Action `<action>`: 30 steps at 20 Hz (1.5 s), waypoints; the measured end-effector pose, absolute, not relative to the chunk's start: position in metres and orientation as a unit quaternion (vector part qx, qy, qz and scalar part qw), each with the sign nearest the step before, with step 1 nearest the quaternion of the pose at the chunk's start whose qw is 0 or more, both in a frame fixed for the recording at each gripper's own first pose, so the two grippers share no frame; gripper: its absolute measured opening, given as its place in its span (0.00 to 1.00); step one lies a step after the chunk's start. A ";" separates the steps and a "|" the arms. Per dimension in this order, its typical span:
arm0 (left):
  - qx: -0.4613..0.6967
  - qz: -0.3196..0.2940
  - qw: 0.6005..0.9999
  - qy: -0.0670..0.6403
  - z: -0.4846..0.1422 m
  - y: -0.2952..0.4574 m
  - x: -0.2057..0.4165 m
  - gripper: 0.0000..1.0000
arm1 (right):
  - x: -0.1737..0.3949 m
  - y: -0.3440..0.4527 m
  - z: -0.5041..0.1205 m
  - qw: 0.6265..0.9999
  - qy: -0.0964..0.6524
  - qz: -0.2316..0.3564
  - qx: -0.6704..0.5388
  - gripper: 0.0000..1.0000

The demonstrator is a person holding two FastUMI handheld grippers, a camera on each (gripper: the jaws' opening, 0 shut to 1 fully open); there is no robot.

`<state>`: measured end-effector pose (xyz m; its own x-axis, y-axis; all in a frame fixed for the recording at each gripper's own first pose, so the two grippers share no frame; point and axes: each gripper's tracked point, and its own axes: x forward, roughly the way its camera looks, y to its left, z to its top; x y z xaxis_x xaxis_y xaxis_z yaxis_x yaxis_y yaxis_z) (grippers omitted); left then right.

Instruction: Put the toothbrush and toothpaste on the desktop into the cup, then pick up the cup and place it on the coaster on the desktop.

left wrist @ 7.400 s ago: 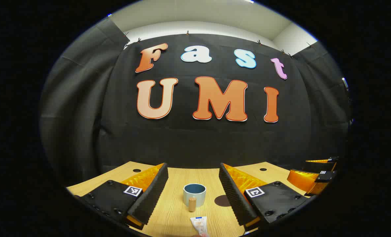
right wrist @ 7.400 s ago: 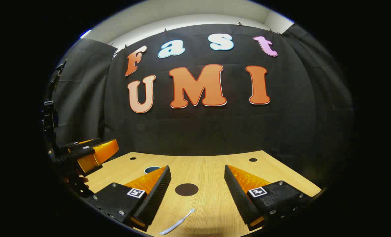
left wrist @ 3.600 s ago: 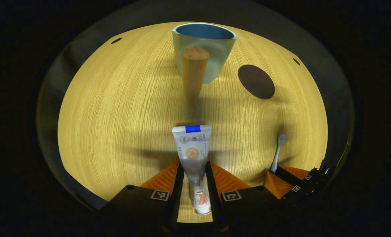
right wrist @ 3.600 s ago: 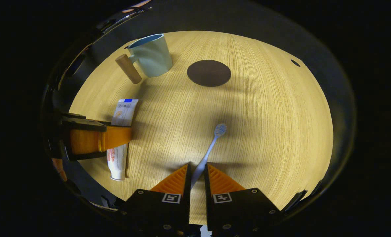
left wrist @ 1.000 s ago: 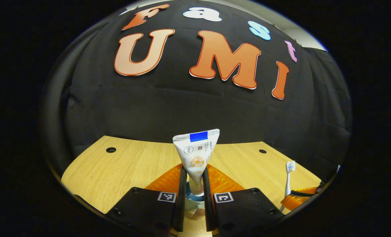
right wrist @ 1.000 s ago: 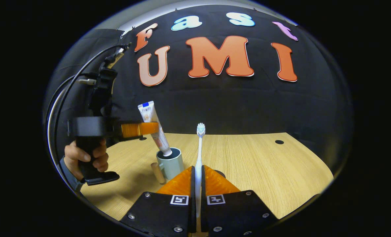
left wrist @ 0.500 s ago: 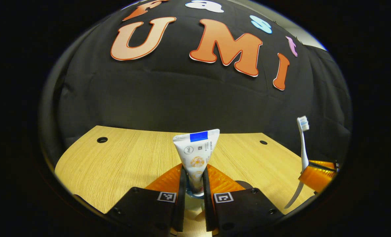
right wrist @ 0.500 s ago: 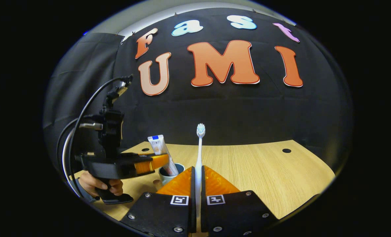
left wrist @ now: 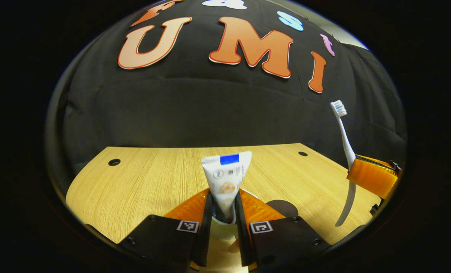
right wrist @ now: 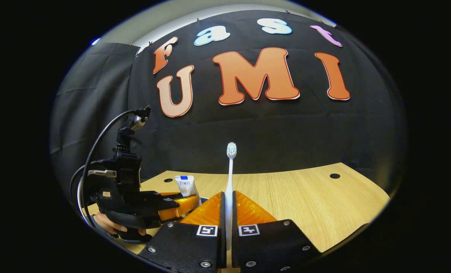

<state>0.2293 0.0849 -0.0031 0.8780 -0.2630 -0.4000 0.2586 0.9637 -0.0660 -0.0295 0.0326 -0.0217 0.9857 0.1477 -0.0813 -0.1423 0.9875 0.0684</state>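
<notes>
Toothpaste going into the cup, toothbrush waiting alongside

The left hand-held gripper (left wrist: pixel 222 212) is clamped on the toothpaste (left wrist: pixel 226 181), tube upright, its lower end inside the cup (left wrist: pixel 221 229) directly beneath the fingers. To its right, the right hand-held gripper (right wrist: pixel 227 223) pinches the toothbrush (right wrist: pixel 230 178) upright, bristles up, held above the surface (left wrist: pixel 153 178); the cup lies low to its left, so it likely crosses leftward next. The coaster (left wrist: pixel 284 207) sits just beside the cup.
</notes>
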 end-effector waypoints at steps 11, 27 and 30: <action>-0.021 -0.120 0.989 0.082 0.072 0.113 0.216 0.53 | 0.007 0.061 0.006 0.992 -0.052 0.101 0.057 0.06; -0.021 -0.065 0.997 -0.034 0.150 0.186 0.145 0.77 | 0.065 0.090 -0.023 0.990 -0.087 0.085 0.068 0.06; -0.012 -0.061 0.996 -0.058 0.155 0.189 0.139 0.91 | 0.074 0.093 -0.035 0.991 -0.078 0.079 0.074 0.06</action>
<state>0.1394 0.1894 0.1555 0.9857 -0.1211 0.1171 0.1238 0.9922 -0.0161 0.0744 0.0930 -0.0347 0.9753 0.1461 0.1656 -0.1689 0.9765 0.1336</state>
